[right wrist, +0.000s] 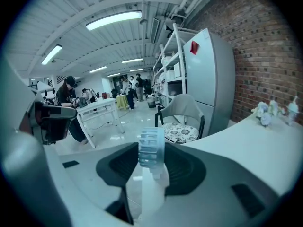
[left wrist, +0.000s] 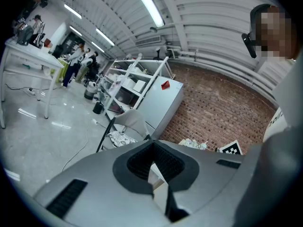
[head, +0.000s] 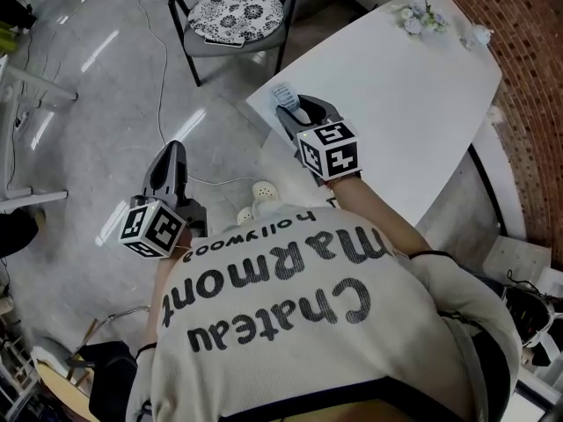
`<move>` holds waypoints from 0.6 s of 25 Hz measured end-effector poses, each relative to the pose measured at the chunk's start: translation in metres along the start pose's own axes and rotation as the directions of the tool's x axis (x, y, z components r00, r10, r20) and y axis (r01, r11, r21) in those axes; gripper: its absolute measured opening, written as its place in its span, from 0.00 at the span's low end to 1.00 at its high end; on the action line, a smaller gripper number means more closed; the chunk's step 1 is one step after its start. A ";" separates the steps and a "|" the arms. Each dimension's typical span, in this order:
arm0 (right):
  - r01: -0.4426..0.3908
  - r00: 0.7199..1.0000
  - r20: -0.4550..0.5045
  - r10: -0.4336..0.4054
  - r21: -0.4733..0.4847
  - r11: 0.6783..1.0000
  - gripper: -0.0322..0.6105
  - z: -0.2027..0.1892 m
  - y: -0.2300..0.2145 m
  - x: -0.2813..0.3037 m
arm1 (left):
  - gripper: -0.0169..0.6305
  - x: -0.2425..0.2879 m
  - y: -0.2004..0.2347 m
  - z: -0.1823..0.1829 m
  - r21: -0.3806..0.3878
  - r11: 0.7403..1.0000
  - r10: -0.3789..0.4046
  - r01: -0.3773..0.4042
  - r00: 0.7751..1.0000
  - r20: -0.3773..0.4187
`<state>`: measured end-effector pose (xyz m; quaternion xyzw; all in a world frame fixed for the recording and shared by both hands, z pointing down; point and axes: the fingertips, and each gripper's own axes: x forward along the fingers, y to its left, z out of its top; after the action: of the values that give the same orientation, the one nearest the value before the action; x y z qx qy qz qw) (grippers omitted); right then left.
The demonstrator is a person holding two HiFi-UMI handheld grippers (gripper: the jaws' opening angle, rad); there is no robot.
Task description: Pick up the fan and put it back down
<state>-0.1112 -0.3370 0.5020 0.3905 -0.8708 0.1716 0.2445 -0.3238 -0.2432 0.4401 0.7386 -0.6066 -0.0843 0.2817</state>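
A small pale fan (head: pixel 283 94) with a ribbed round head stands upright at the near corner of the white table (head: pixel 396 86). My right gripper (head: pixel 299 111) is shut on it. In the right gripper view the fan's head (right wrist: pixel 151 148) rises between the two dark pads and its handle runs down between them, with the right gripper (right wrist: pixel 151 163) closed round it. My left gripper (head: pixel 171 158) hangs over the grey floor to the left of the table. Its jaws meet with nothing between them, as the left gripper view shows (left wrist: pixel 152 148).
A chair with a patterned cushion (head: pixel 236 16) stands beyond the table corner. A cable (head: pixel 163 86) trails across the floor. Small flowers (head: pixel 420 18) sit at the table's far end. A brick wall (head: pixel 528 51) runs along the right.
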 end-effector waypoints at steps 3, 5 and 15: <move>-0.004 1.000 -0.002 0.004 -0.058 0.998 0.33 0.000 0.006 0.000 | 0.03 -0.002 0.000 -0.001 -0.001 1.000 0.002 -0.002 1.000 0.001; -0.002 1.000 0.003 0.002 -0.061 0.998 0.33 0.000 0.007 0.001 | 0.03 -0.003 0.000 -0.001 0.000 1.000 0.001 -0.001 1.000 0.000; 0.006 1.000 0.005 -0.006 -0.027 1.000 0.33 -0.003 0.003 -0.002 | 0.03 -0.004 -0.001 0.001 0.007 1.000 0.002 -0.002 1.000 0.003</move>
<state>-0.1117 -0.3319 0.5031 0.3902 -0.8726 0.1578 0.2479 -0.3242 -0.2392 0.4380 0.7390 -0.6079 -0.0828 0.2784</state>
